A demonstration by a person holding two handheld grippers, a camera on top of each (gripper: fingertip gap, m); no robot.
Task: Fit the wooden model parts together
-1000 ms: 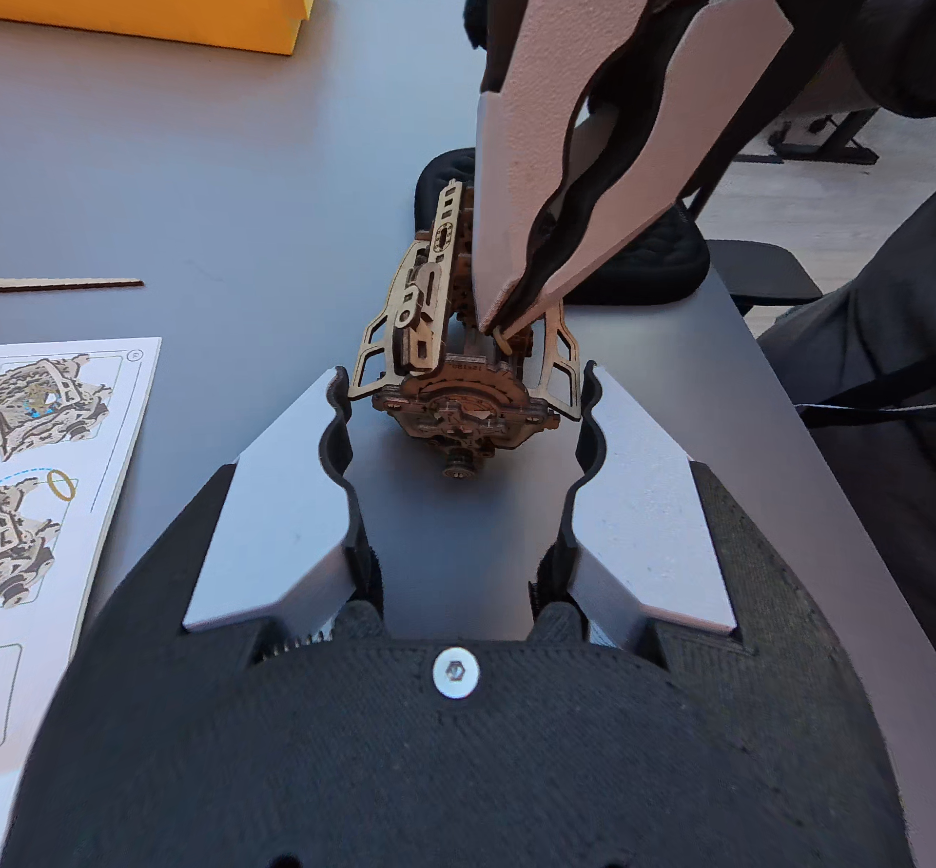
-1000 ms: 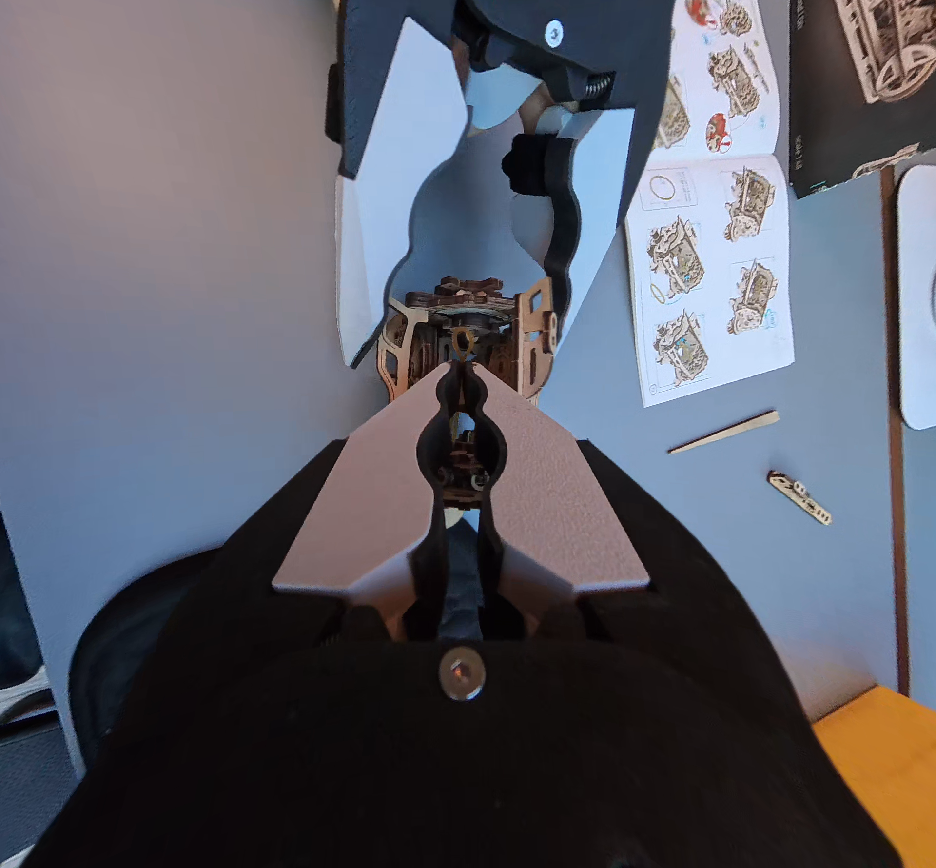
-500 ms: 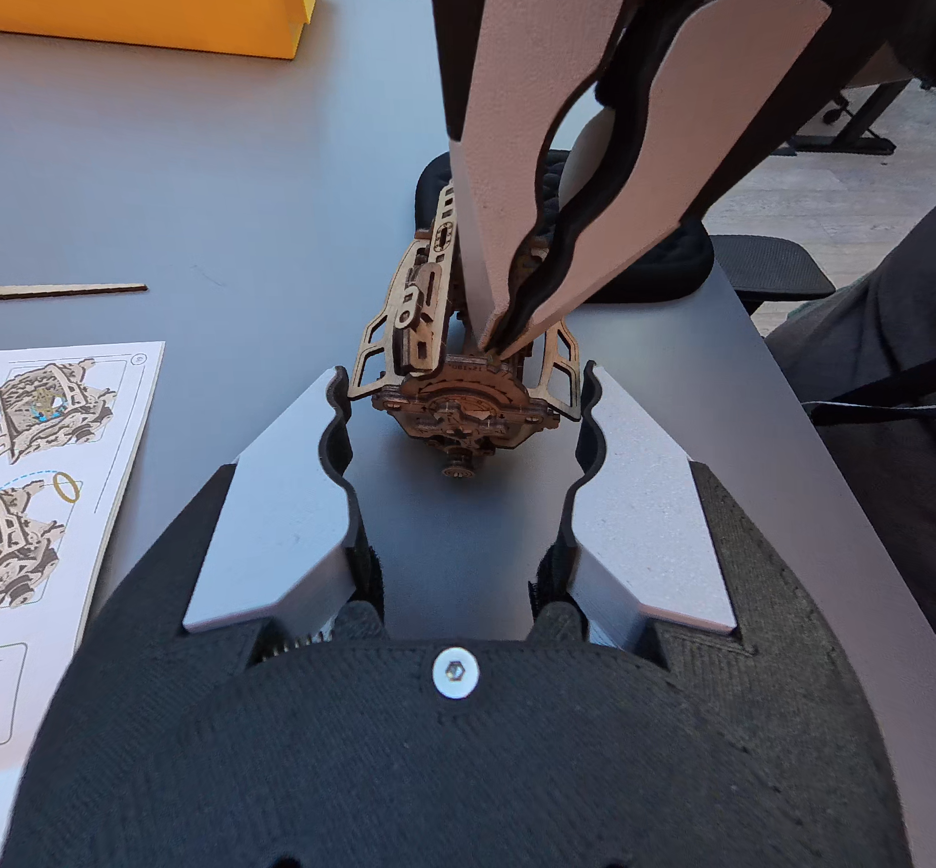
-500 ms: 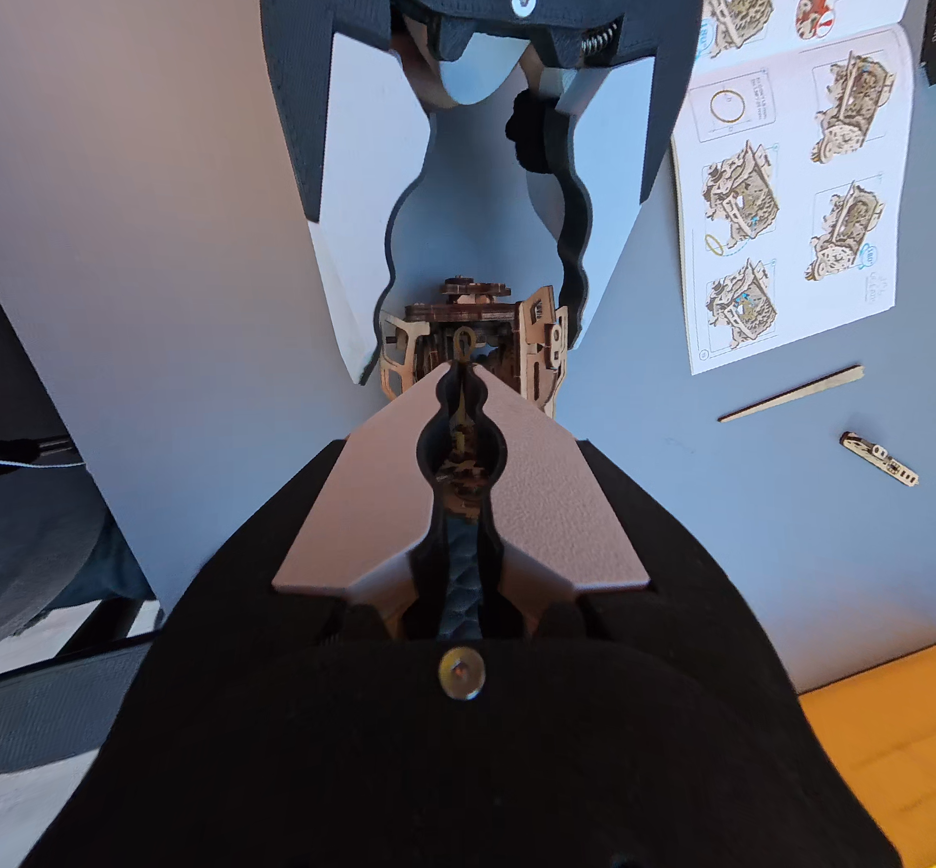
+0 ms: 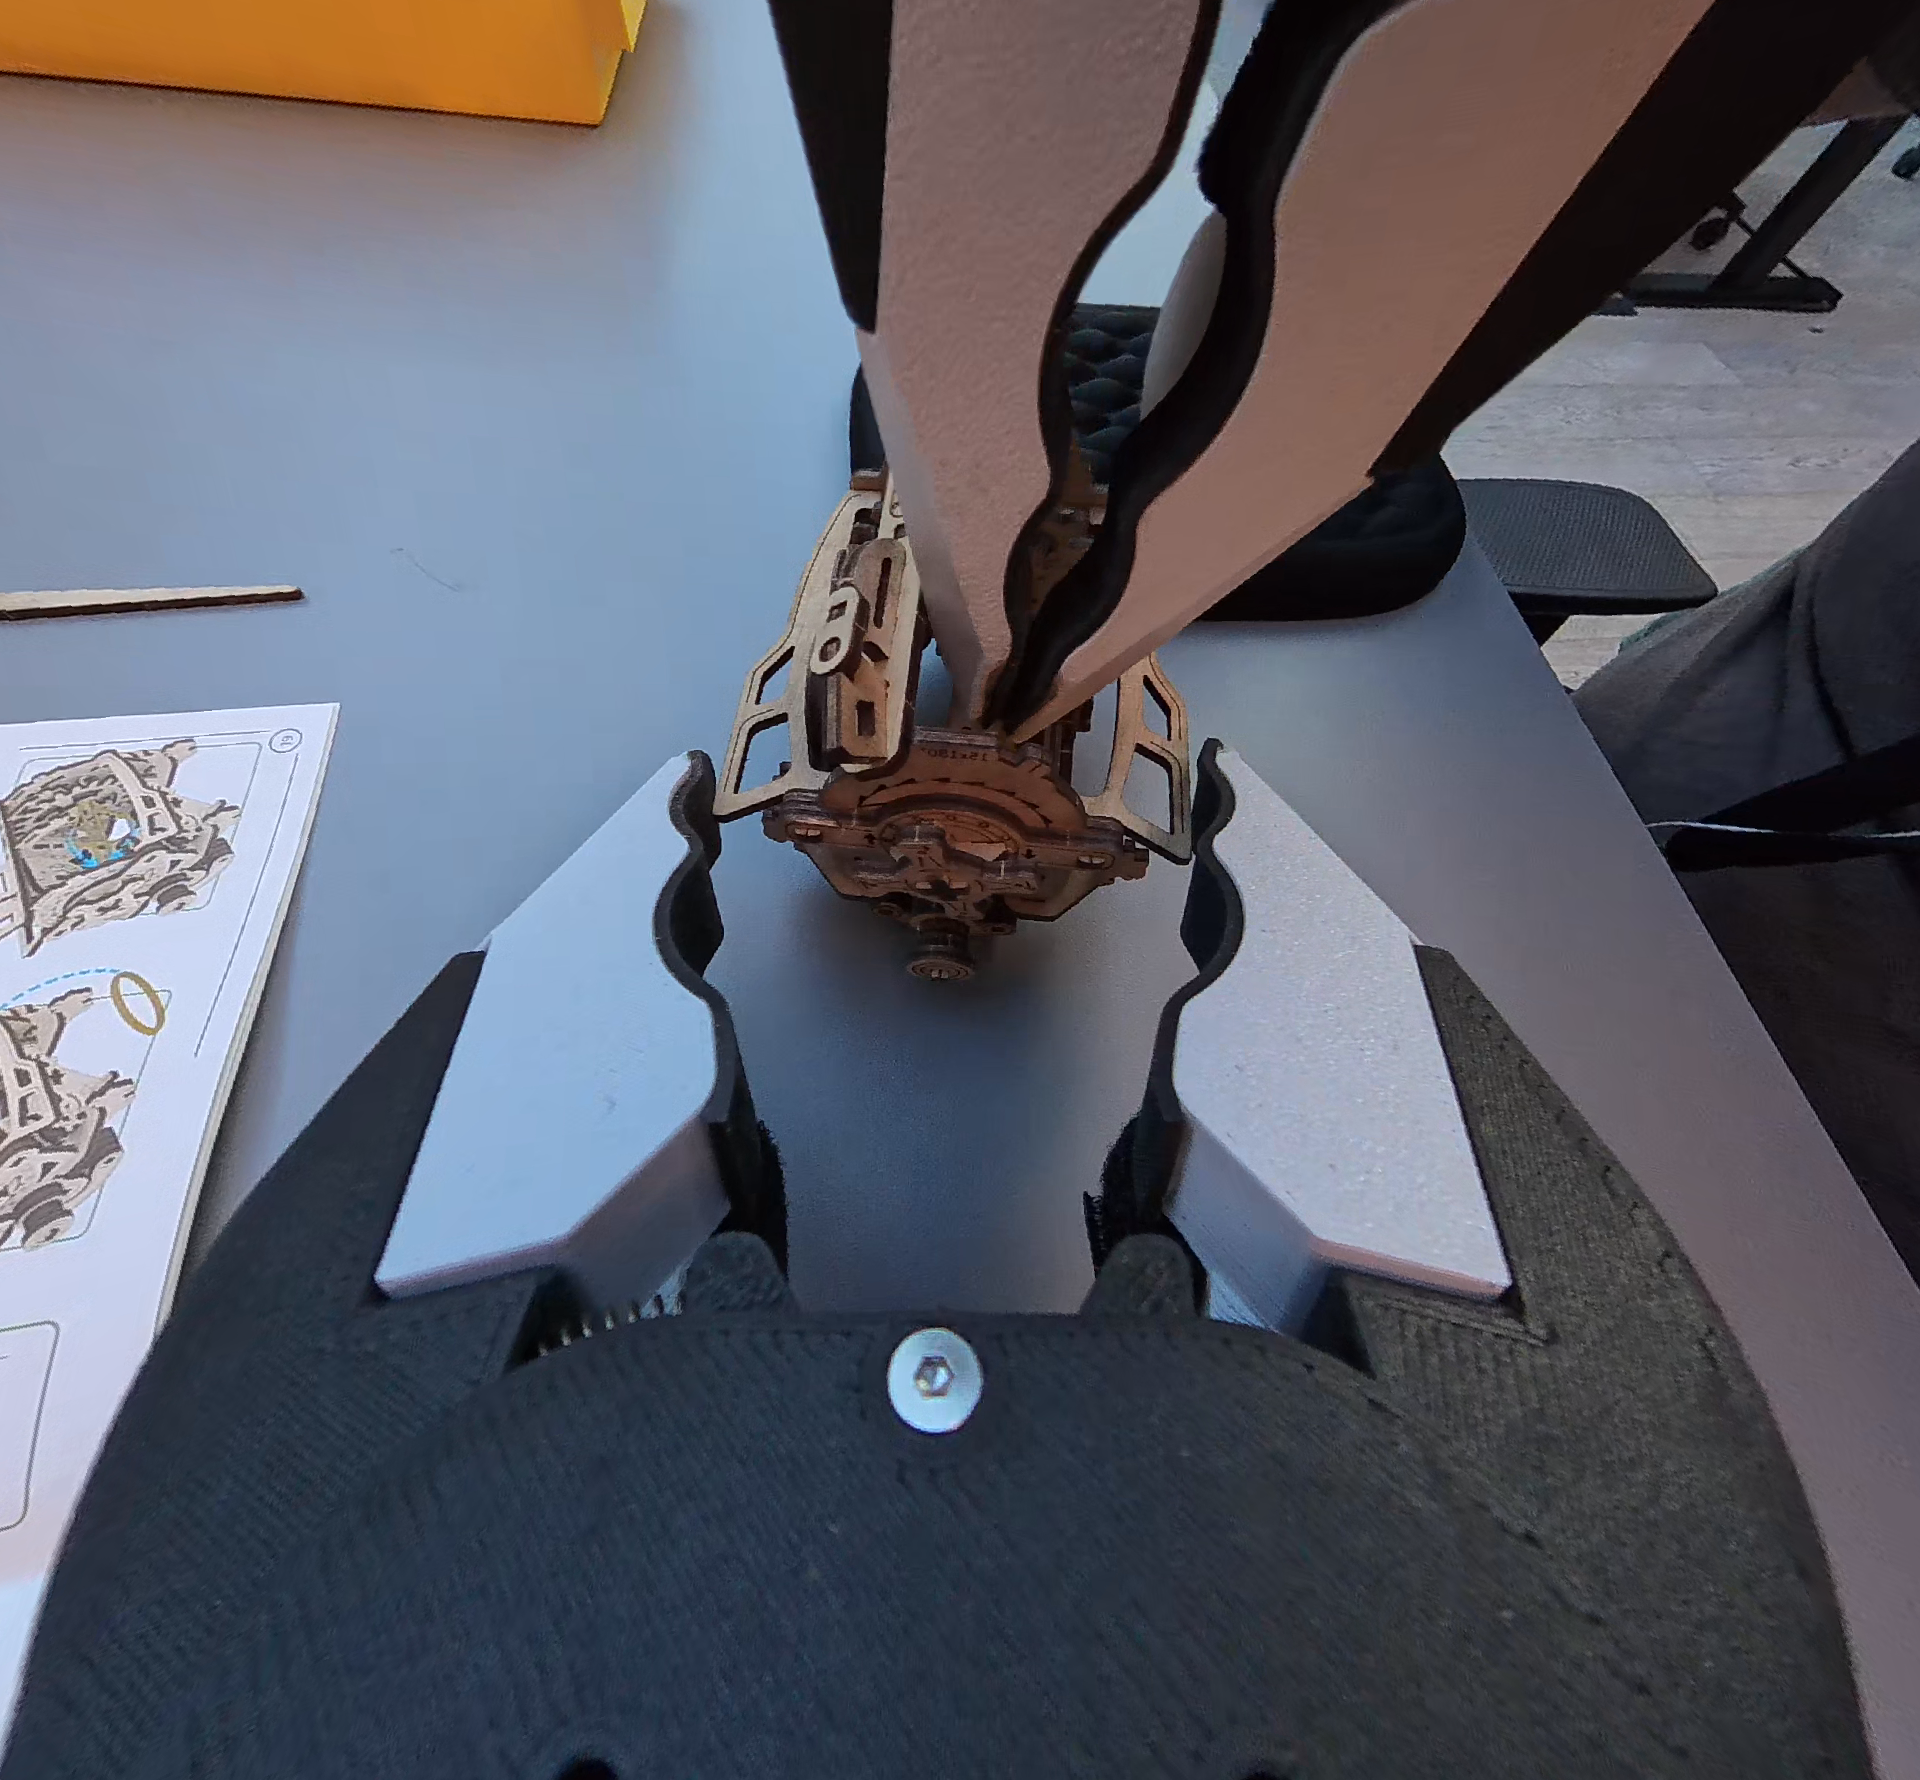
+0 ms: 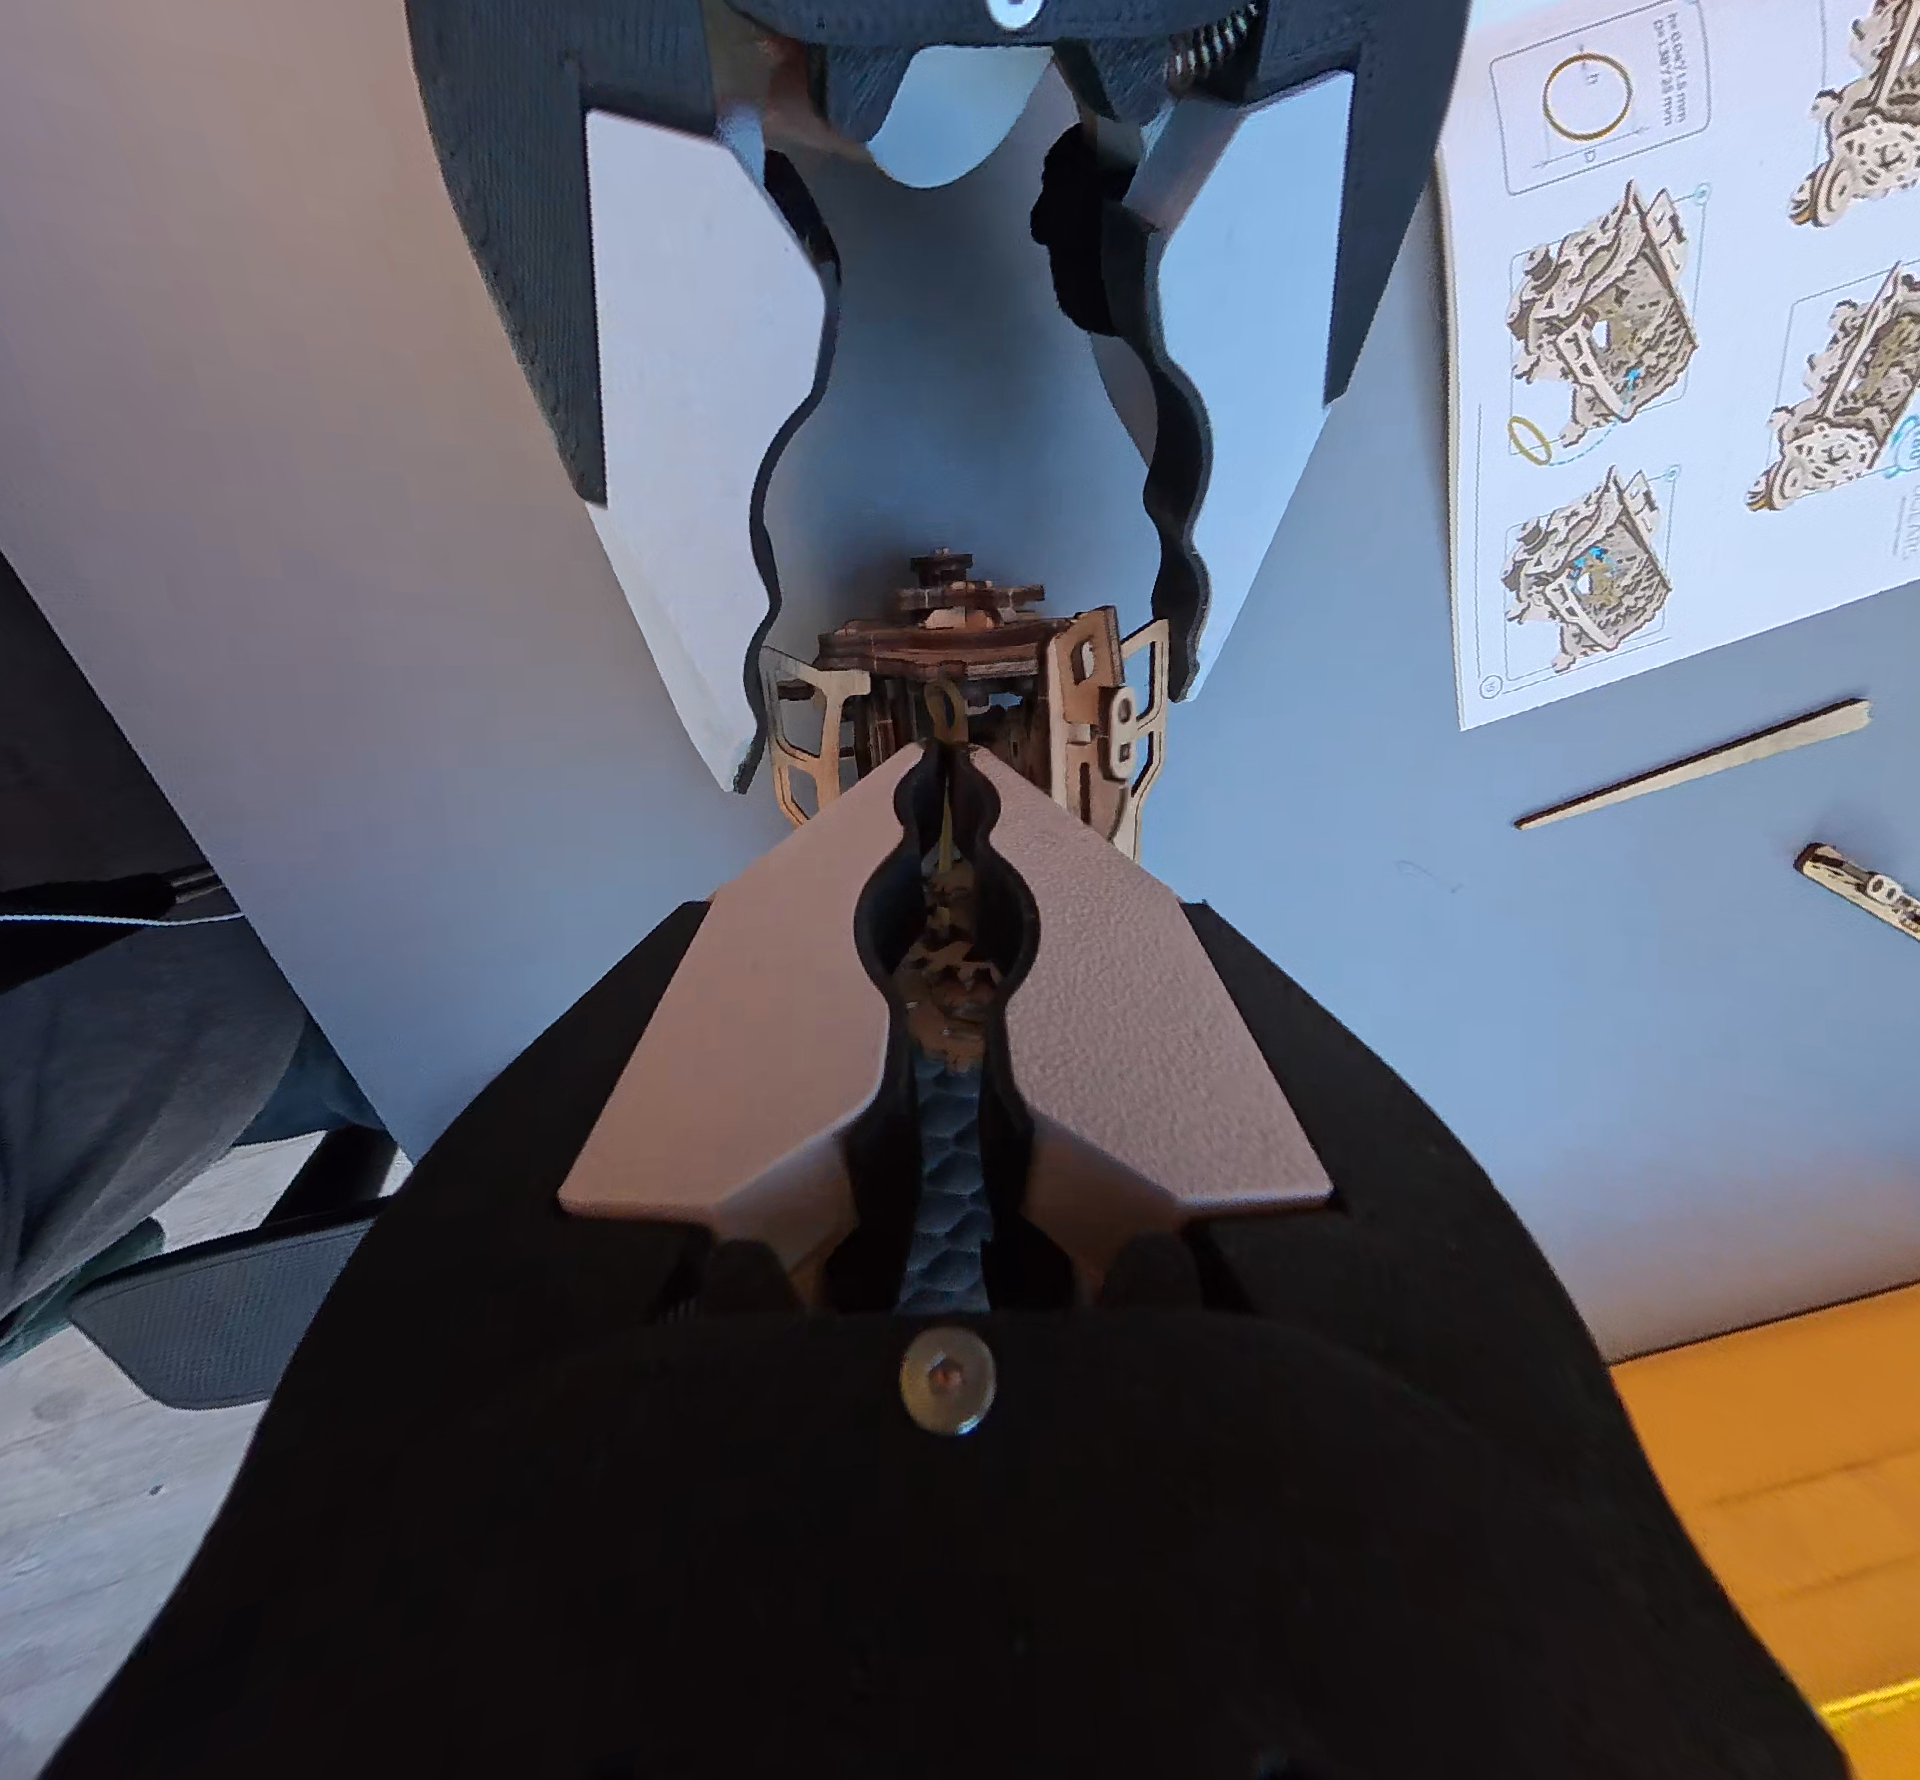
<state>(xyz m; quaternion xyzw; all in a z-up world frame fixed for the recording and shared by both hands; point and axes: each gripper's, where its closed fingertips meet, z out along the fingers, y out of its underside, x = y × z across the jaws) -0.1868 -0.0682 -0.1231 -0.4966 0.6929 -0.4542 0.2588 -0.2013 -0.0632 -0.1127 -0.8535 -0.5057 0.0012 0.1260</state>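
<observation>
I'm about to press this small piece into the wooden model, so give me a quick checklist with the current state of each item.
1. Right gripper shut on the thin looped piece: ok.
2. Piece tip over the top of the wooden model: ok; whether it lines up with a slot, cannot tell.
3. Left gripper bracing the model: not ok; its fingers are open, one either side; contact, cannot tell.
4. Model resting on the table: ok.
5. Instruction booklet open in view: ok.
6. Loose wooden strip away from the model: ok.
</observation>
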